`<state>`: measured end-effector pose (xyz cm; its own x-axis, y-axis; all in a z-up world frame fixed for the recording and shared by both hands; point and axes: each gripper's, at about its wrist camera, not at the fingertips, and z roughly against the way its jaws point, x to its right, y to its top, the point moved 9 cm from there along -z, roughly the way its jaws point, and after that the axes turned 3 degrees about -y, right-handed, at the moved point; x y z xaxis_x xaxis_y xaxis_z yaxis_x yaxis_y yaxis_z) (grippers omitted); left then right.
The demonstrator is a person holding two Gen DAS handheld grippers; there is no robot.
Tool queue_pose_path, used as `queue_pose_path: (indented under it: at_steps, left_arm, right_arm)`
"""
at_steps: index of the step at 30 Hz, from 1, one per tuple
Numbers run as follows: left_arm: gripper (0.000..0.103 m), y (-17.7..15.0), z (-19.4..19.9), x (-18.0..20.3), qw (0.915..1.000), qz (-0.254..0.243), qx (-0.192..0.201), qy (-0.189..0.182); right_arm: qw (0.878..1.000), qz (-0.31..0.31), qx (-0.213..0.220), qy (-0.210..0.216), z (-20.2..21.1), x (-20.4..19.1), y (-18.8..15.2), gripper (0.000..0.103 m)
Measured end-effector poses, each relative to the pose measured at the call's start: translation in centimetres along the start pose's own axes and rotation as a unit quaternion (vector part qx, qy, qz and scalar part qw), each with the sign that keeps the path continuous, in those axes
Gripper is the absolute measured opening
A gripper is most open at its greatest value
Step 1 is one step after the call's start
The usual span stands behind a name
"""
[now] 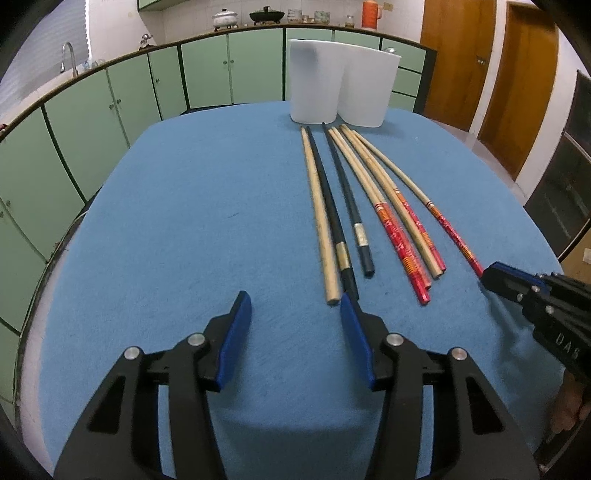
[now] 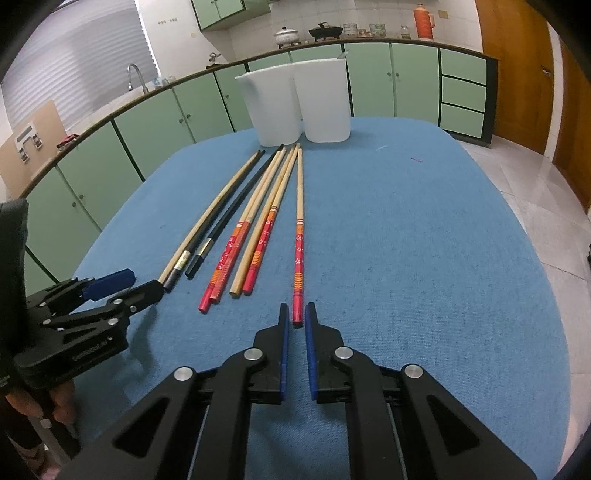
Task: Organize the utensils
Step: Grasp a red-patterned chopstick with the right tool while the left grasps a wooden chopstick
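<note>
Several chopsticks lie side by side on the blue table cloth (image 1: 184, 221): plain wooden ones (image 1: 317, 214), two black ones (image 1: 347, 199) and red-handled ones (image 1: 400, 251). A lone red-handled chopstick (image 2: 299, 258) lies rightmost. My right gripper (image 2: 296, 314) is nearly shut, its pads flanking that chopstick's near end. It shows in the left wrist view (image 1: 495, 280) at that red end. My left gripper (image 1: 295, 306) is open and empty, its right finger resting over a black chopstick's near end. Two white containers (image 1: 340, 85) stand at the far edge of the table.
Green kitchen cabinets (image 1: 110, 110) run behind and left of the table, with pots and an orange flask (image 2: 423, 20) on the counter. Wooden doors (image 1: 458, 55) stand at the right. The white containers also show in the right wrist view (image 2: 295, 103).
</note>
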<state>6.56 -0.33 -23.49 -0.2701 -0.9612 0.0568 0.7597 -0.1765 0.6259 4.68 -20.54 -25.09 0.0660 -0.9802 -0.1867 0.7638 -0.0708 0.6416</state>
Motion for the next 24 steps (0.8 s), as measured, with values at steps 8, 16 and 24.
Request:
queue_pose_path:
  at_steps: [8,16,24]
  left_arm:
    - [0.048,0.00,-0.03,0.24,1.0000,0.001,0.001,-0.002]
    - [0.045,0.06,-0.18,0.05,0.9999,0.012,0.005,-0.008]
    - [0.018,0.22,-0.39,0.29,0.9999,0.010,0.004,-0.009]
  right_arm:
    - [1.000,-0.005,0.004,0.000,0.29,0.26,0.12,0.009]
    - [1.000,-0.002,-0.001,0.009,0.25,-0.06,-0.30,0.010]
    - [1.000,0.001,-0.003,0.010,-0.23,-0.35,-0.43,0.010]
